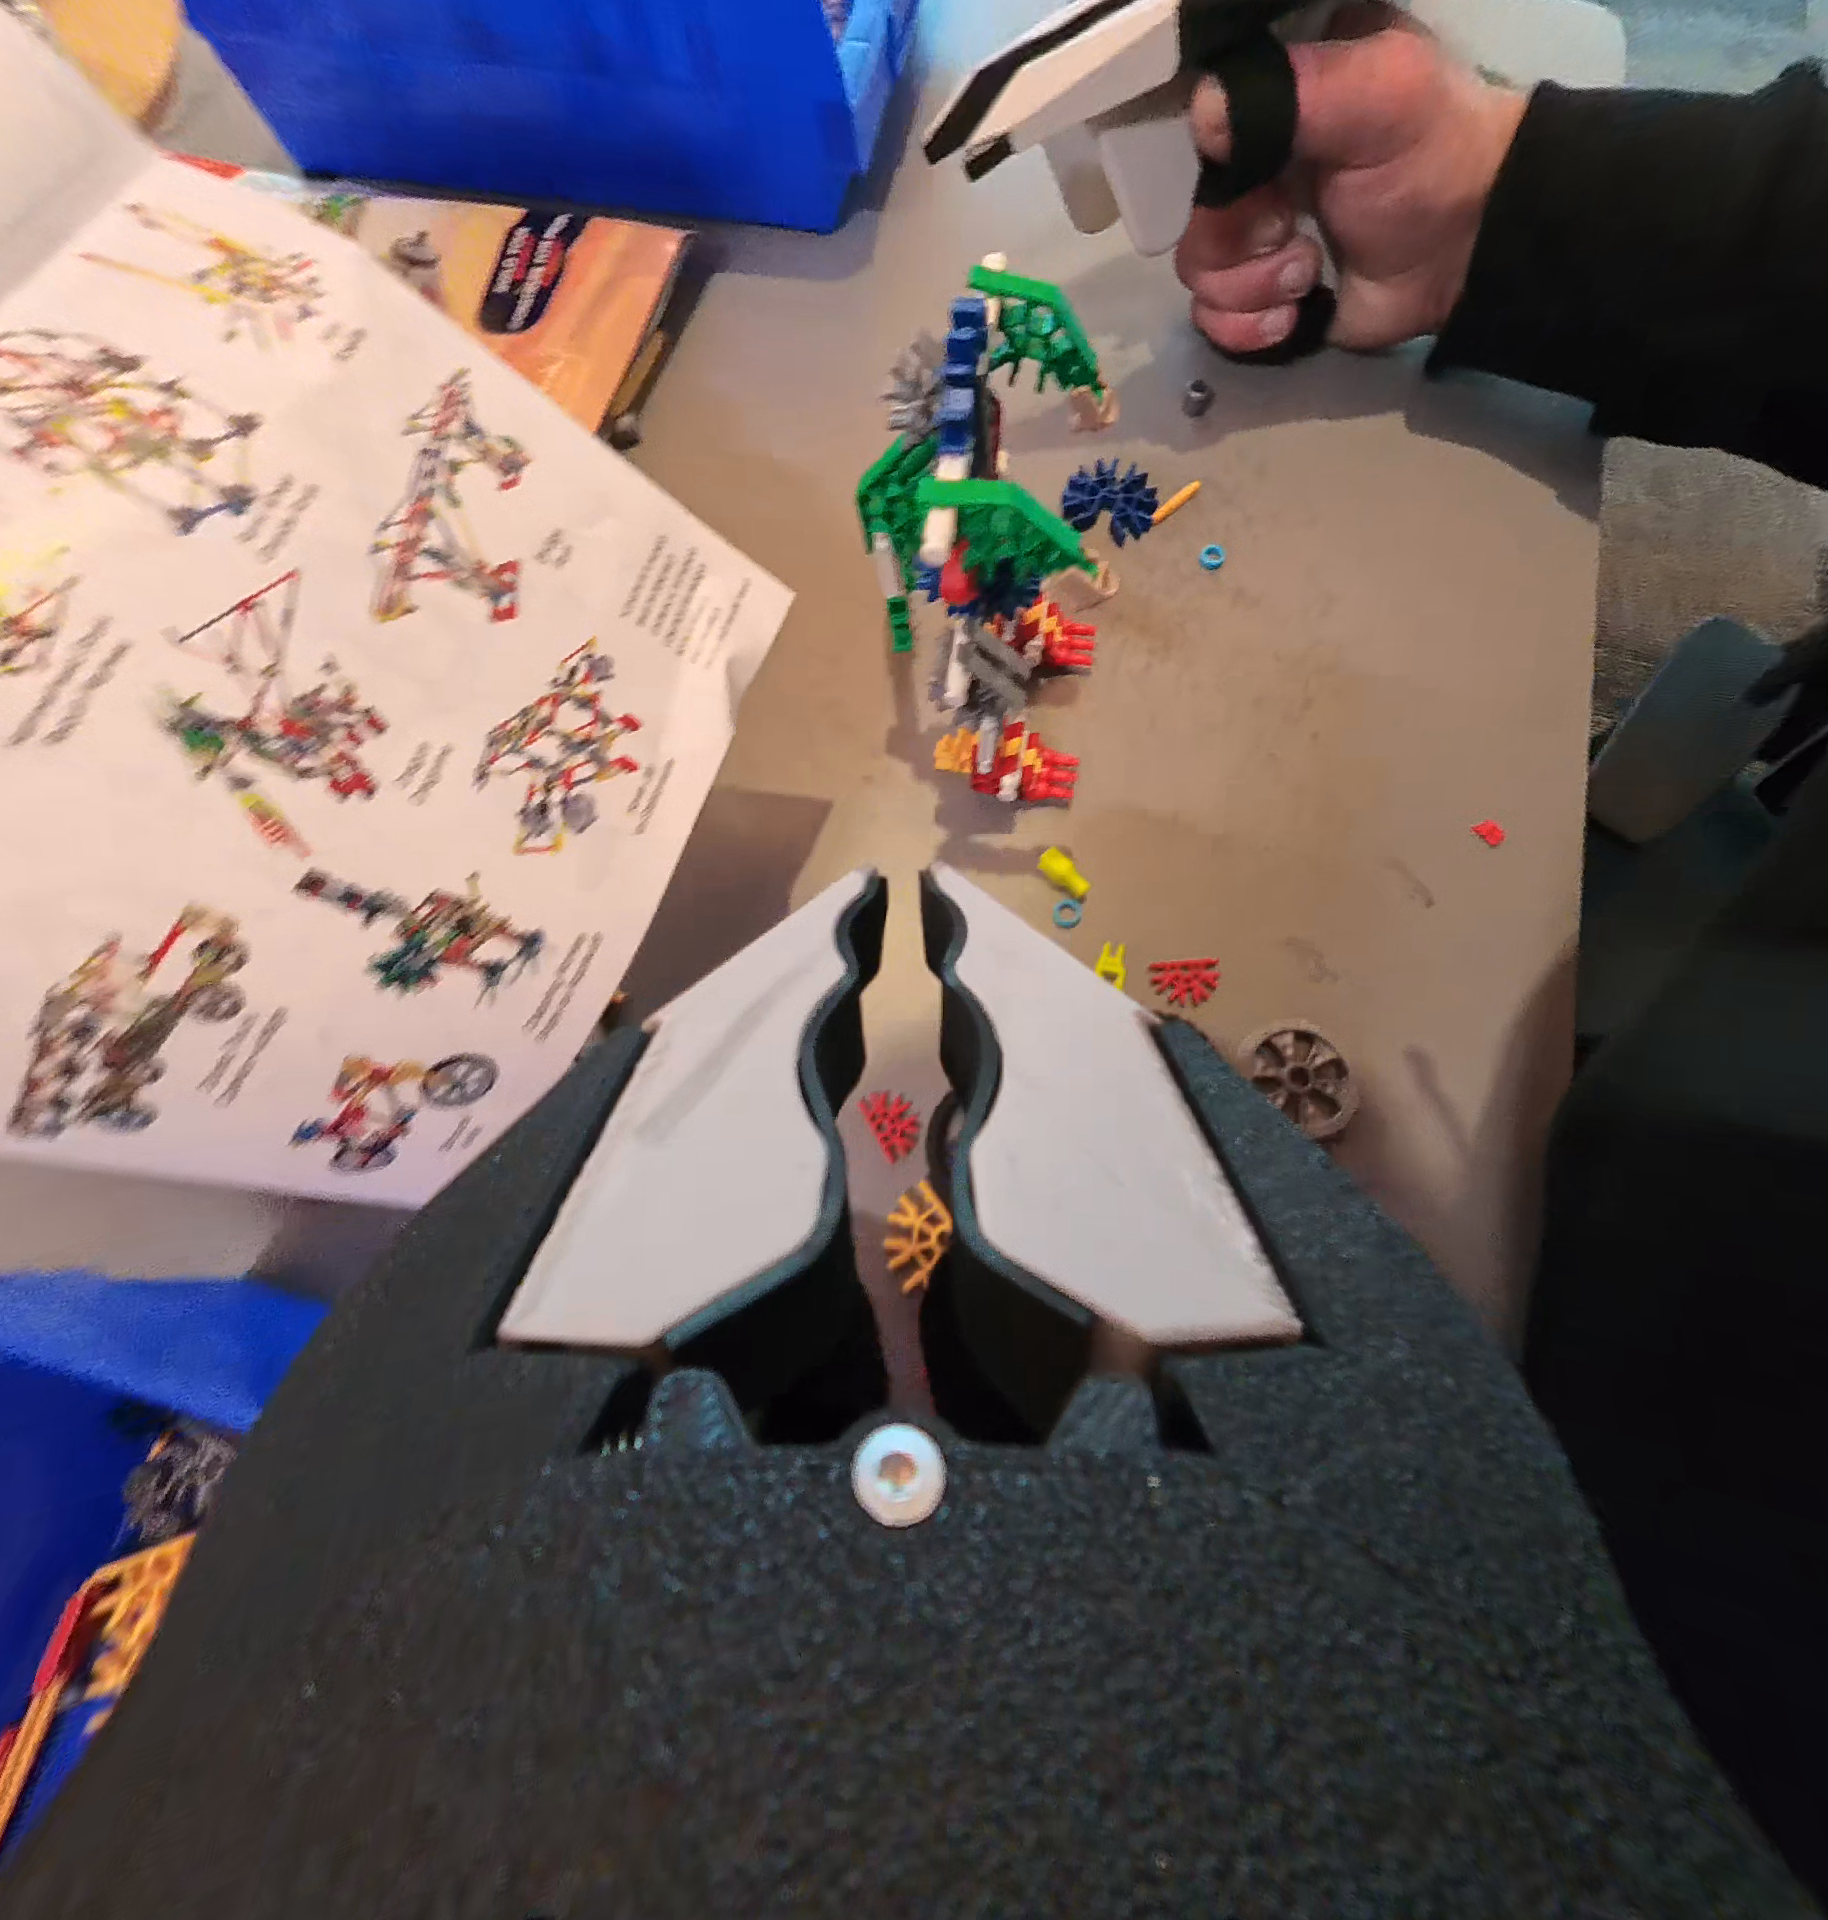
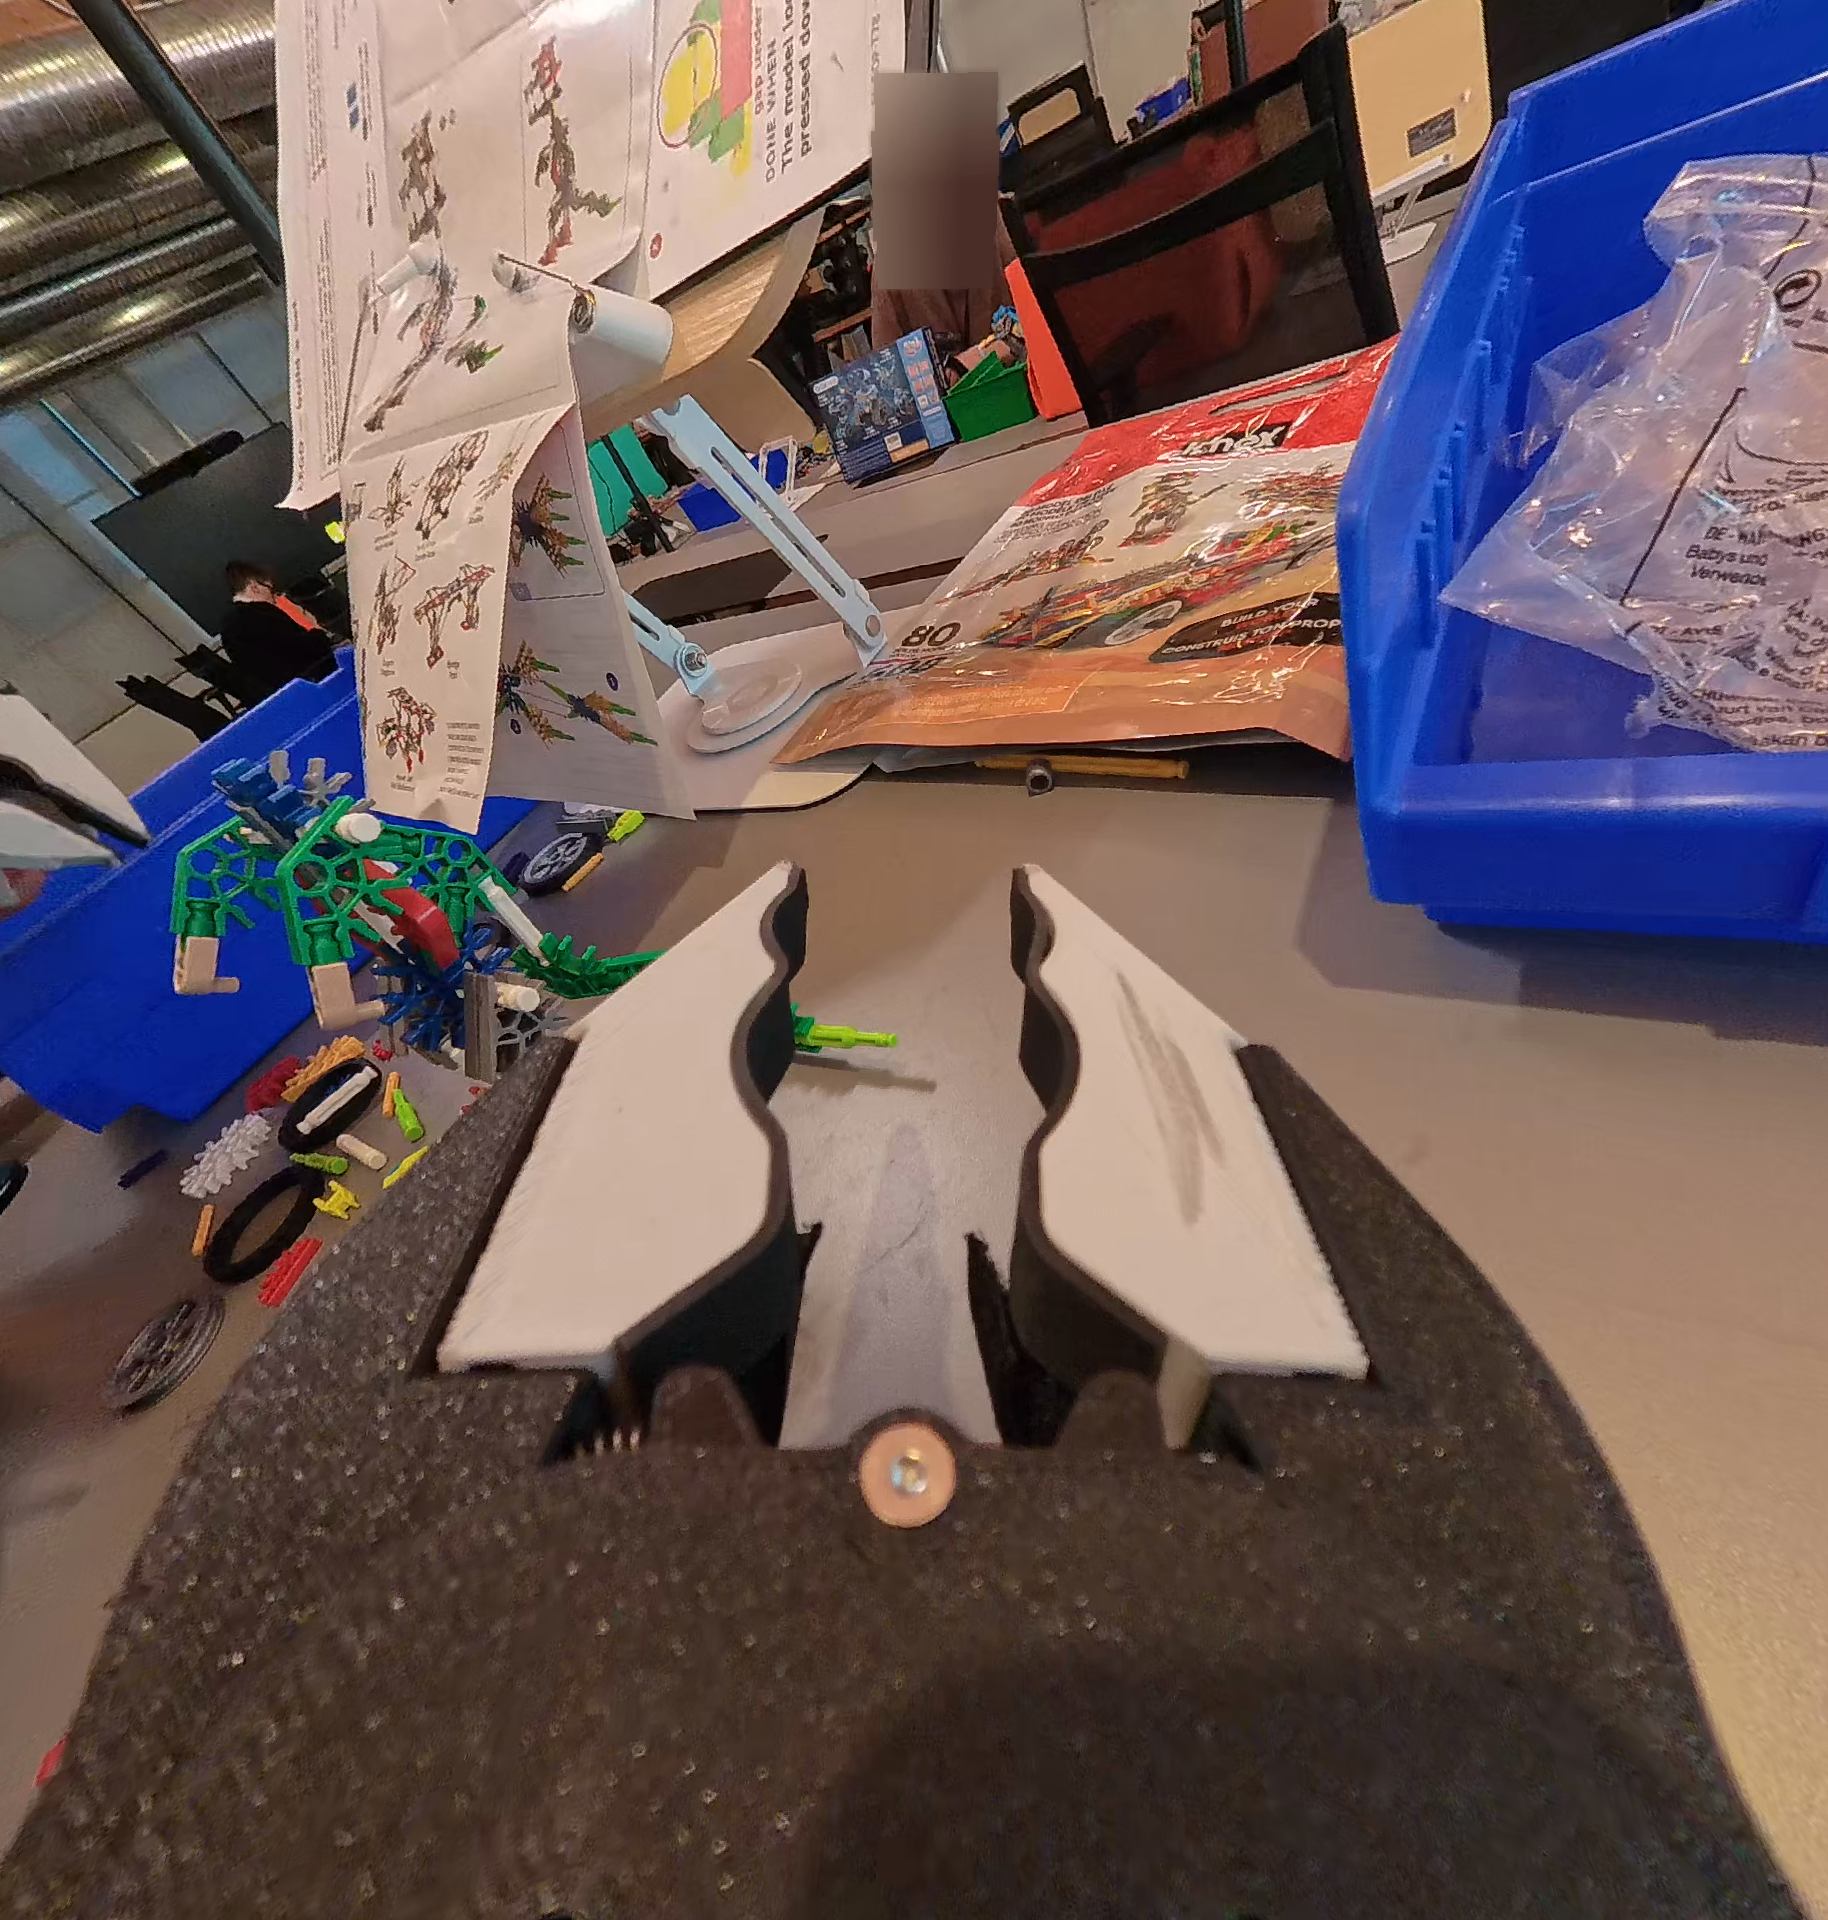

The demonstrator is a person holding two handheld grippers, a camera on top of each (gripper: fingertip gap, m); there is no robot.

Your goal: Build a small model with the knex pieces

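A construction-toy model (image 1: 983, 540) of green, blue, red and yellow pieces stands on the grey table (image 1: 1305, 675). My left gripper (image 1: 902, 883) hovers just short of it, jaws shut with only a thin slit and nothing between them. A red connector (image 1: 889, 1124) and an orange connector (image 1: 918, 1236) lie on the table beneath it. My right gripper (image 2: 905, 888) is open and empty, low over bare table to the right of the model (image 2: 370, 914). A lime green rod (image 2: 848, 1037) lies by its left finger. The right gripper also shows in the left wrist view (image 1: 957, 151), held by a hand beyond the model.
An instruction sheet (image 1: 266, 675) covers the left of the table and hangs on a stand (image 2: 754, 540). Blue bins (image 1: 536, 94) (image 2: 1575, 644) stand at the back and right, one holding a plastic bag (image 2: 1720, 468). A toy package (image 2: 1107, 613), a grey wheel (image 1: 1299, 1075) and black rings (image 2: 261, 1226) lie about. My hands' fingertips stand some 25 cm from each other.
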